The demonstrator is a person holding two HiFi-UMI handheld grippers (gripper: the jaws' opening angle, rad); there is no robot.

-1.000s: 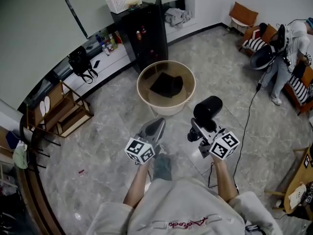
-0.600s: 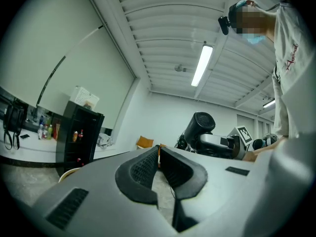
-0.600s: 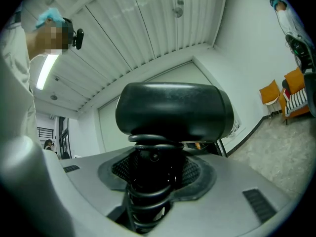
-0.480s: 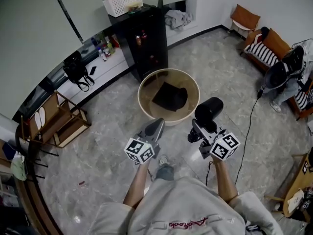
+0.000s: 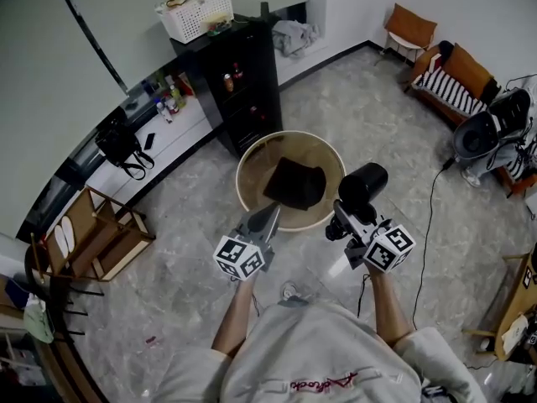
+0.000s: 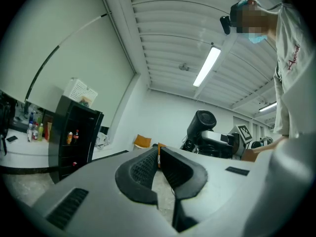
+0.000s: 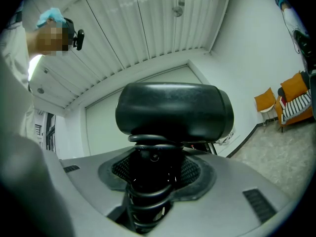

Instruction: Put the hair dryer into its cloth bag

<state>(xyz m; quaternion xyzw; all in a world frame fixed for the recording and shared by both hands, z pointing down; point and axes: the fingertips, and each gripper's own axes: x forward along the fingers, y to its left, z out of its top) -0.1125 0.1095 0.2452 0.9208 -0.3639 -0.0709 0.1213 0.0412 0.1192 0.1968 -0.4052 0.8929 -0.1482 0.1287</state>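
A black hair dryer (image 5: 361, 190) stands up out of my right gripper (image 5: 342, 222), whose jaws are shut on its cord-wrapped handle (image 7: 148, 191); its round head (image 7: 174, 107) fills the right gripper view. The black cloth bag (image 5: 293, 182) lies inside a round beige basin (image 5: 248, 163) on the floor, just ahead of both grippers. My left gripper (image 5: 267, 218) is at the basin's near rim, jaws shut with nothing between them (image 6: 158, 158). In the left gripper view the hair dryer (image 6: 202, 127) shows to the right.
A black cabinet (image 5: 235, 74) with a white basket (image 5: 195, 11) on top stands behind the basin. A low shelf with bottles (image 5: 164, 99) and a black bag (image 5: 117, 145) run along the left wall. Wooden racks (image 5: 101, 233) sit left. Chairs (image 5: 453, 70) and a cable (image 5: 428, 208) lie right.
The person has walked toward the basin; it and the cloth bag now lie closer, right in front of both grippers. Both grippers keep their grip and pose.
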